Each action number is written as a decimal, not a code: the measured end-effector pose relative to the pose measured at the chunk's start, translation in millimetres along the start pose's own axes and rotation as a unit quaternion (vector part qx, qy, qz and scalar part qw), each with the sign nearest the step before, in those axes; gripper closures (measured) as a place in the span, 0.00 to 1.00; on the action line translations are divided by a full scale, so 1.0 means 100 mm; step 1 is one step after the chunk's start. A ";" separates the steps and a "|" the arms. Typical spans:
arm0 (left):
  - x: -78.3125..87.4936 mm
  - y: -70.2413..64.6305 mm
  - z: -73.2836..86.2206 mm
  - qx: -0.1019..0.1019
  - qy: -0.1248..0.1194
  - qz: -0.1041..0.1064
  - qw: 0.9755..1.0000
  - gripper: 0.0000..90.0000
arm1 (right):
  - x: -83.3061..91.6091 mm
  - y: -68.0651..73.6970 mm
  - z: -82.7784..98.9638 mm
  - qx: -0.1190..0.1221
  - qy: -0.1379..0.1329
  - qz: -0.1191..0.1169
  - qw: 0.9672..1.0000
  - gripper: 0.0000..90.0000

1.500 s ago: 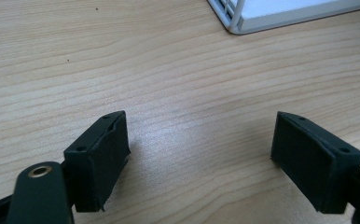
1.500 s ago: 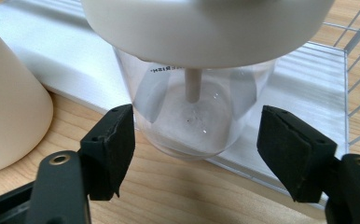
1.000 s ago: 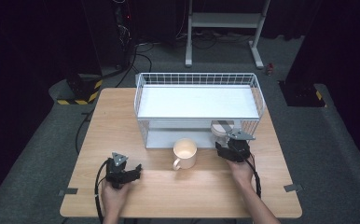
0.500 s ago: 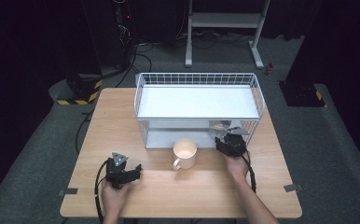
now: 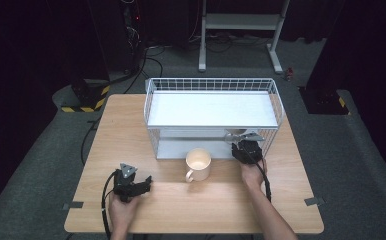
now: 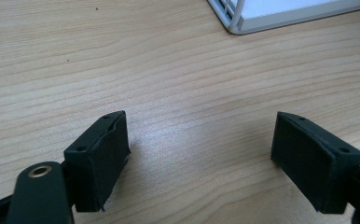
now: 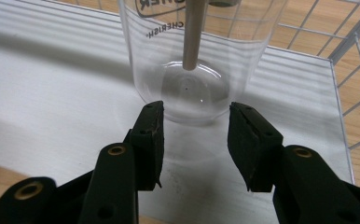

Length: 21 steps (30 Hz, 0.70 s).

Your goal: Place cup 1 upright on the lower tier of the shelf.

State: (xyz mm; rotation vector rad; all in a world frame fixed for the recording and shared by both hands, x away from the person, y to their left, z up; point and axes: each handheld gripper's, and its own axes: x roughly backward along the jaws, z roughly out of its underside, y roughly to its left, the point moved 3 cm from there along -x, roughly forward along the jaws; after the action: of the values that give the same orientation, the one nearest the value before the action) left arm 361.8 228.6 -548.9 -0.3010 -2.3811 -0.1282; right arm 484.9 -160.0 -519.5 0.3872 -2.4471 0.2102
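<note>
A clear glass point(image 7: 201, 70) with a wooden stick point(image 7: 192, 37) in it stands on the lower white shelf of a wire rack point(image 5: 211, 85). My right gripper point(image 7: 196, 112) reaches under the rack's top shelf at its right end point(image 5: 243, 150). Its jaws have just been closing and now sit shut against the two sides of the glass's base. My left gripper point(image 6: 199, 154) rests open on the bare wood near the table's front left point(image 5: 143, 184), with nothing between its fingers. A cream mug point(image 5: 198, 162) stands in front of the rack, between the two hands.
The rack takes up the back half of the wooden table point(image 5: 291, 205), and its wire side point(image 7: 355, 65) rises close to the right of the glass. Bare wood lies along the front. Dark floor, cables and a metal stand surround the table.
My right gripper has moved a little forward and left under the rack's top shelf, and its jaws have closed in on the glass. The left hand and the mug have stayed put.
</note>
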 end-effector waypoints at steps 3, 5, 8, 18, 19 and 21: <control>0.00 0.00 0.00 0.002 -0.002 -0.001 1.000 0.21 | -0.02 -0.01 -0.02 -0.001 0.003 0.005 1.000 0.64; 0.00 0.00 0.00 0.002 -0.002 -0.001 1.000 0.21 | -0.03 -0.01 -0.02 -0.005 0.005 0.005 1.000 0.64; 0.00 0.00 0.00 0.002 -0.002 -0.001 1.000 0.21 | -0.04 -0.02 -0.05 -0.005 0.005 0.007 1.000 0.64; 0.00 0.00 0.00 0.002 -0.002 0.000 1.000 0.21 | 0.03 -0.03 -0.03 -0.014 -0.001 -0.009 1.000 0.55; 0.00 0.00 0.00 0.002 -0.002 -0.001 1.000 0.21 | 0.04 -0.04 -0.03 -0.011 -0.003 -0.014 1.000 0.54; 0.00 0.00 0.00 0.002 -0.002 -0.001 1.000 0.21 | 0.08 -0.04 -0.02 -0.016 -0.003 -0.019 1.000 0.52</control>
State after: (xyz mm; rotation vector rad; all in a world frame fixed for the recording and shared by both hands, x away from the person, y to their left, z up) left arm 362.0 228.2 -549.0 -0.2978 -2.3860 -0.1232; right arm 481.3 -165.1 -512.7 0.4217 -2.4443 0.1539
